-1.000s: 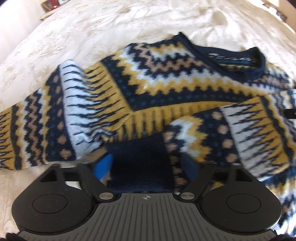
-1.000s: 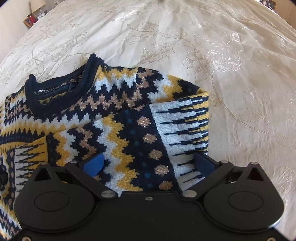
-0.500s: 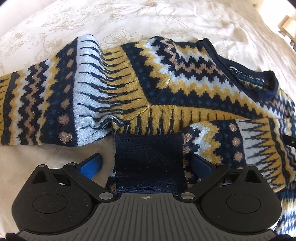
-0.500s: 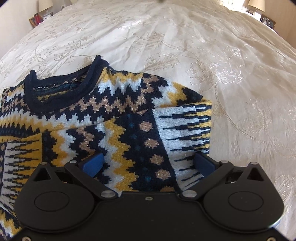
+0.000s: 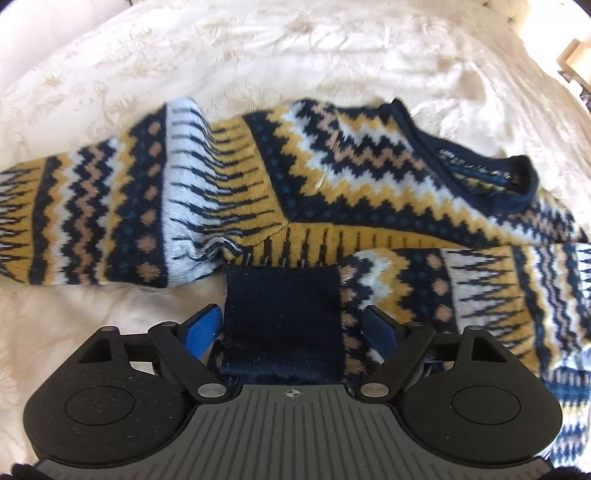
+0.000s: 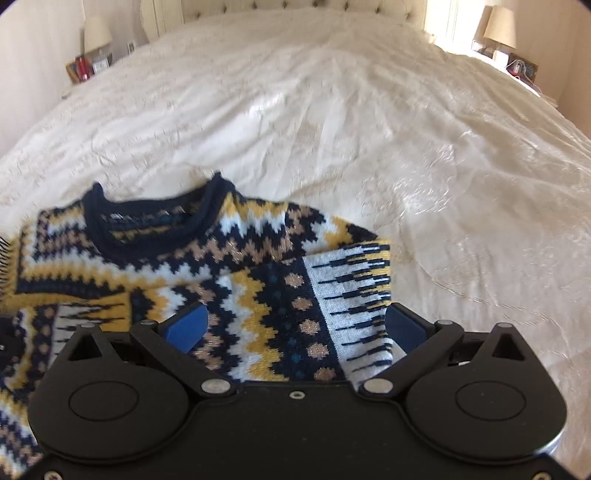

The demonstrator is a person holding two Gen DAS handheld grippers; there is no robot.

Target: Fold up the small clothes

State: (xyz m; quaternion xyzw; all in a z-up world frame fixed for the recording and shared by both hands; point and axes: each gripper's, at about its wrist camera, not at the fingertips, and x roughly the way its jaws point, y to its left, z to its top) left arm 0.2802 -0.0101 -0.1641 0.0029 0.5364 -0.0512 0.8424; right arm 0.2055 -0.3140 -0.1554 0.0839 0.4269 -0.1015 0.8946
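Note:
A small knitted sweater (image 5: 332,177), navy, mustard and white zigzags with a navy collar (image 5: 491,184), lies flat on the bed. Its one sleeve is folded across the body, with the navy cuff (image 5: 280,317) between the fingers of my open left gripper (image 5: 291,328); I cannot tell if they touch it. The other sleeve (image 5: 92,218) stretches out to the left. In the right wrist view the sweater (image 6: 229,273) lies under my open right gripper (image 6: 295,325), whose blue fingers (image 6: 186,326) straddle the folded sleeve near its right edge. The collar (image 6: 155,221) lies at upper left.
The sweater rests on a cream embroidered bedspread (image 6: 369,129) that fills the view. A tufted headboard (image 6: 295,5) is at the far end. Bedside tables with lamps stand at far left (image 6: 96,37) and far right (image 6: 500,26).
Both grippers have drawn back and tilted up from the sweater, so more of the bed shows. Both stay open. The sweater has not moved.

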